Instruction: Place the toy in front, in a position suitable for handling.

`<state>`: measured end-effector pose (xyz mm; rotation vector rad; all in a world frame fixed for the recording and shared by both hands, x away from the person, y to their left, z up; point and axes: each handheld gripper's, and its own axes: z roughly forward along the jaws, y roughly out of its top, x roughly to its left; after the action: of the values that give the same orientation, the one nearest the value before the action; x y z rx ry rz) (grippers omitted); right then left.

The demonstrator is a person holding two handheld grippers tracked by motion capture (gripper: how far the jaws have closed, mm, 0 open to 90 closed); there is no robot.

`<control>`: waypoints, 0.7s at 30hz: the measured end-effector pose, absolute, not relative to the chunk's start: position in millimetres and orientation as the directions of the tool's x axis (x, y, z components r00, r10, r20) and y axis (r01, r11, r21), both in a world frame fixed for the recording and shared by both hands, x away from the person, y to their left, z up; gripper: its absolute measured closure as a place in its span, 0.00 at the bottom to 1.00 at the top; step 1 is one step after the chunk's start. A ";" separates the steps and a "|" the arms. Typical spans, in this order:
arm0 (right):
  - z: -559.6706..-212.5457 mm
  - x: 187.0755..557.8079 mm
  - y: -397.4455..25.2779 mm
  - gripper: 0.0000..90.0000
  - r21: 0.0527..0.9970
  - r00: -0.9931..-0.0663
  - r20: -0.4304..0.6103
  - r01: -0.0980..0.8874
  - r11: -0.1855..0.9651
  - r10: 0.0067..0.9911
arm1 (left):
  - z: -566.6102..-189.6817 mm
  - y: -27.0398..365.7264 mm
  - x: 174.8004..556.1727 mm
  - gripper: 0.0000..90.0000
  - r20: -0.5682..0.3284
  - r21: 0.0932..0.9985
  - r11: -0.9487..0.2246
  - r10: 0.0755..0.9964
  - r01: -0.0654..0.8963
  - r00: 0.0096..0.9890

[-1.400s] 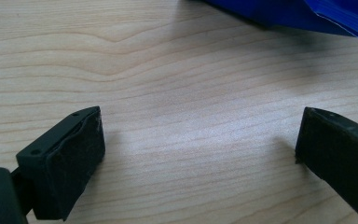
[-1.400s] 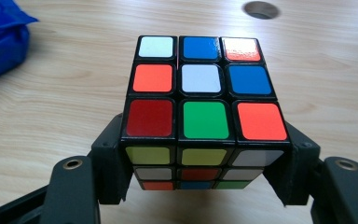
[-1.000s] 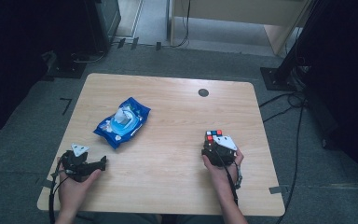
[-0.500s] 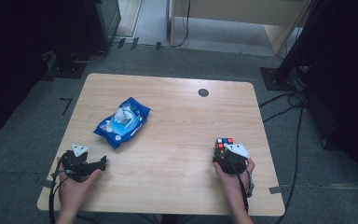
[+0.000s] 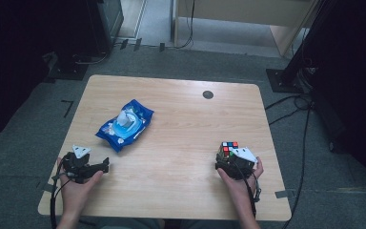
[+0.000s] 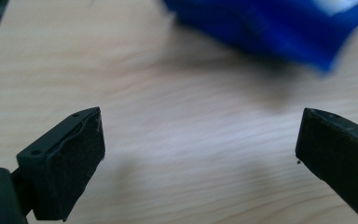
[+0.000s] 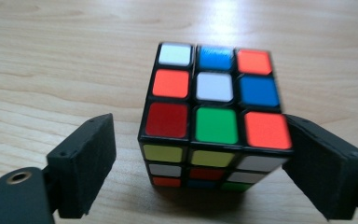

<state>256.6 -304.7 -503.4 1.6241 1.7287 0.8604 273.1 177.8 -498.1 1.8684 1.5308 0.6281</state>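
High view: one cube (image 5: 228,149) sits on the worktop (image 5: 181,124) near the right edge, toward the person's side, directly ahead of the right gripper (image 5: 232,163), which the right hand (image 5: 240,179) holds. The cube is equal-sided, so it has no long axis; its top face is turned slightly off square to the worktop edges. One blue packet (image 5: 125,125) lies left of centre, its long axis running diagonally from near-left to far-right. Its print is too small to read. The left gripper (image 5: 106,165), held by the left hand (image 5: 76,183), rests near the left front corner, pointing right, well apart from the packet. A dark round spot (image 5: 208,94) marks the far part of the worktop.

Left gripper view: the jaws stand spread wide over bare wood, holding nothing. The packet (image 6: 270,28) lies blurred beyond them, with no legible writing.

Right gripper view: the cube (image 7: 214,116) stands between the spread jaws. The right-hand jaw lies against or just beside the cube's lower corner, while a gap shows at the other jaw. The top face shows white, blue, orange, red and green stickers; there are no labels.
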 end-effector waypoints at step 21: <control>-504.3 248.8 -304.7 0.14 0.784 -0.110 0.023 0.618 0.051 0.994 | -503.2 114.5 310.1 0.88 -0.119 0.752 -0.009 0.982 0.660 0.149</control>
<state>248.8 -304.7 -504.3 1.6169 1.7867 0.8876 310.1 114.5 -503.2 1.7405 1.5814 0.5955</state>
